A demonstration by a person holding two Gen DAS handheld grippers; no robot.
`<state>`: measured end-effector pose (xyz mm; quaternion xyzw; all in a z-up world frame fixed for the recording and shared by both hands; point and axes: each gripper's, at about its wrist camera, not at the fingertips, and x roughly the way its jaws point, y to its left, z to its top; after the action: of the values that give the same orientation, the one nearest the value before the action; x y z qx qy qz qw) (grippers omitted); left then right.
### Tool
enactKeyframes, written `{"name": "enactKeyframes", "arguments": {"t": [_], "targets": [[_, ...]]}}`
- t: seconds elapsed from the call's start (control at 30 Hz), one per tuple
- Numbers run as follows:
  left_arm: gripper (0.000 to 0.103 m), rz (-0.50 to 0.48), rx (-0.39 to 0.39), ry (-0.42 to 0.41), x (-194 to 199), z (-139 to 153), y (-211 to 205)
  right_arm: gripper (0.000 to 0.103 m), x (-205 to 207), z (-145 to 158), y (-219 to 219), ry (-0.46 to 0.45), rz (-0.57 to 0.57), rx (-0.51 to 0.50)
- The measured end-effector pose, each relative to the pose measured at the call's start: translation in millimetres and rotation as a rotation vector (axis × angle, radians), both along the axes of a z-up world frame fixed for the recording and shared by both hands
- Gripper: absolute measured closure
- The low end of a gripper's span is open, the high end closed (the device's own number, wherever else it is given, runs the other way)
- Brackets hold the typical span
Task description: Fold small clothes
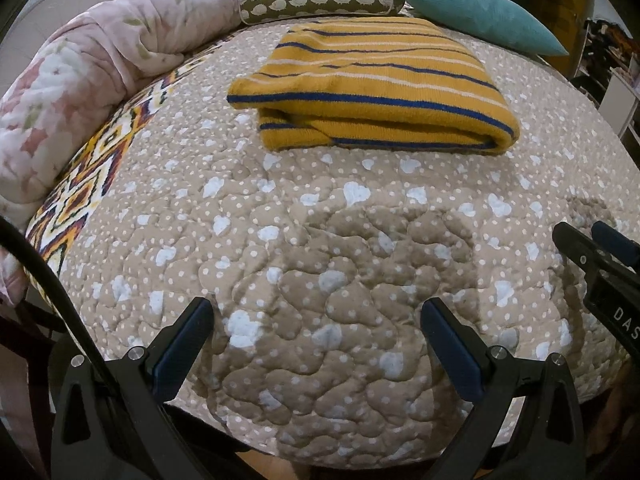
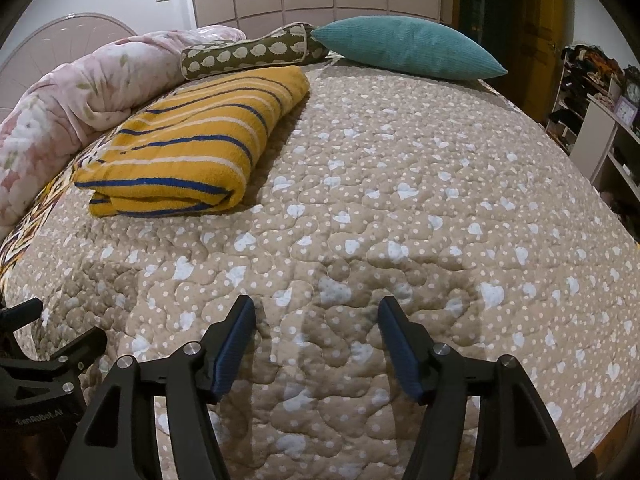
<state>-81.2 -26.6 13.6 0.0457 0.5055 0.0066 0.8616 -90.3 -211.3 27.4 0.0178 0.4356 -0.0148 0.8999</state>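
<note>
A yellow knit garment with blue and white stripes (image 1: 376, 84) lies folded in a neat stack on the beige quilt (image 1: 304, 240), far ahead of my left gripper (image 1: 316, 312). It also shows in the right wrist view (image 2: 192, 140), at the upper left. My left gripper is open and empty, low over the quilt's near part. My right gripper (image 2: 316, 312) is open and empty, also over the near quilt, to the right of the garment. The right gripper shows at the right edge of the left wrist view (image 1: 592, 240), and the left gripper at the lower left of the right wrist view (image 2: 48, 336).
A pink floral duvet (image 1: 80, 80) is bunched along the bed's left side. A green bolster with hedgehog print (image 1: 320, 0) and a teal pillow (image 1: 488, 16) lie behind the garment. Shelves (image 2: 600, 128) stand to the right of the bed.
</note>
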Motion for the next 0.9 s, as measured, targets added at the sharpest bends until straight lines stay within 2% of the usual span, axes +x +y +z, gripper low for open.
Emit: {"name": "enactKeyframes", "arguments": {"t": [0.5,0.9], "targets": [[0.000,0.012,-0.019,-0.002,0.1,-3.0,1.4,0.026,1.5,-5.4,-0.1,-0.005,0.009,-0.027],[0.000,0.012,-0.003,-0.003,0.2,-3.6,-0.6,0.022,-1.7,-10.2,3.6,-0.042,0.000,-0.049]]}}
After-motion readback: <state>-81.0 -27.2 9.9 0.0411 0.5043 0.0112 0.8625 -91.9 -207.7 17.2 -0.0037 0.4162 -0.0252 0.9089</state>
